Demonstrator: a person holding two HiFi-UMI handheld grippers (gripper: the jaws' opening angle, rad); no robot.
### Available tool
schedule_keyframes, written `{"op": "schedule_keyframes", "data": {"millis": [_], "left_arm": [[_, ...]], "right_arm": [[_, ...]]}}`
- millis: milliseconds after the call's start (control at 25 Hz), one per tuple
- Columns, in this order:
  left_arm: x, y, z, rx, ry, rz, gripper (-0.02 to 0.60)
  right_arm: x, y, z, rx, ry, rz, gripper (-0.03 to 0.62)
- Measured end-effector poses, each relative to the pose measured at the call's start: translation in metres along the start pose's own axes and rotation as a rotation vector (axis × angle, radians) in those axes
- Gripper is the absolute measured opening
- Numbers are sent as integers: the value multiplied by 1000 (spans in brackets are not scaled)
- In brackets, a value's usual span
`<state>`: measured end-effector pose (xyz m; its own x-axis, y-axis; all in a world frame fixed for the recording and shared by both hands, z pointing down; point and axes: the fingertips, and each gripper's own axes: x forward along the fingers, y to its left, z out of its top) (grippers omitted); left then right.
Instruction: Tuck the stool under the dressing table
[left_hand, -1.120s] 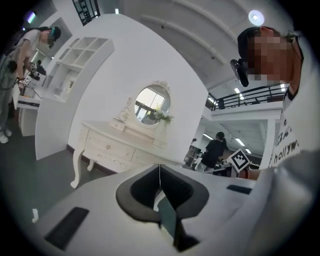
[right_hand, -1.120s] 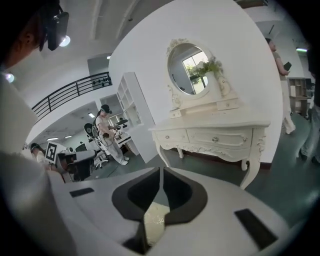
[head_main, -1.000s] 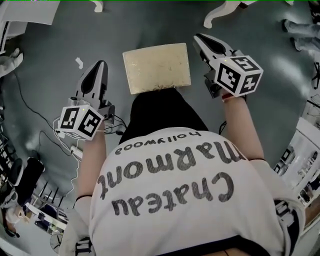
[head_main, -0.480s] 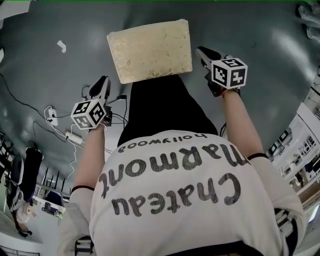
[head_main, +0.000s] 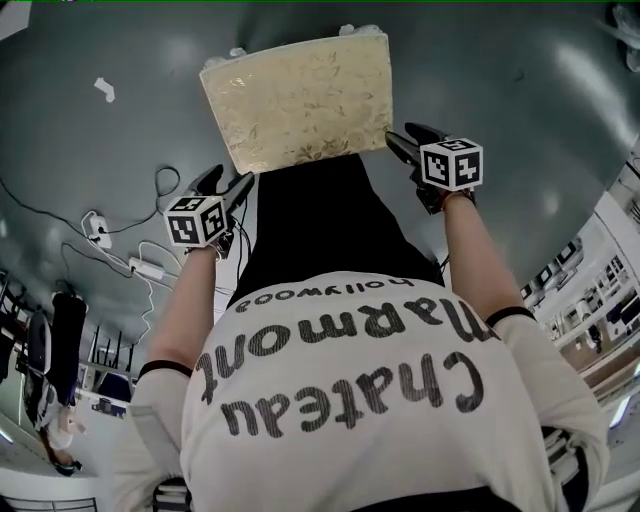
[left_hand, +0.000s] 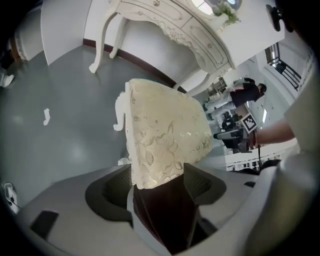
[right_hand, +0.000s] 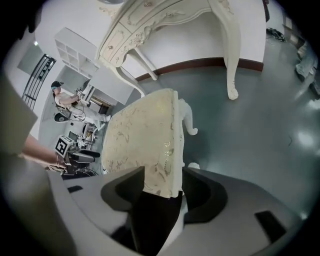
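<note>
The stool has a cream, leaf-patterned square cushion and white curved legs, and stands on the grey floor just ahead of me. My left gripper is at its near left corner. In the left gripper view that corner lies between the jaws, which have just been opening and stand wide. My right gripper is at the near right corner. Its jaws have also just been opening, and the cushion's edge sits between them. The white dressing table stands beyond the stool by the wall.
White cables and a power strip lie on the floor at the left, with a small white scrap farther off. Shelving lines the right side. A person is in the background. My dark-trousered legs are between the grippers.
Both grippers have dropped from beside the stool to its near corners, and their jaws have gone from shut to wide. The stool now looks larger and closer.
</note>
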<state>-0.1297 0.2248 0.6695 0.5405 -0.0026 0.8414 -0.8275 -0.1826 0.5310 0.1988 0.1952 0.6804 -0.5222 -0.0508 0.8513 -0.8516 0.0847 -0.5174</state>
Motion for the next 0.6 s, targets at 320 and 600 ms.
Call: {"op": "schedule_keyframes", "data": {"millis": [320, 600], "left_arm": [[39, 3, 8, -7, 88, 6, 325], [36, 6, 15, -42, 42, 39, 326]], "right_arm": [[13, 1, -1, -58, 57, 19, 270], [37, 11, 9, -61, 145, 6, 272]]}}
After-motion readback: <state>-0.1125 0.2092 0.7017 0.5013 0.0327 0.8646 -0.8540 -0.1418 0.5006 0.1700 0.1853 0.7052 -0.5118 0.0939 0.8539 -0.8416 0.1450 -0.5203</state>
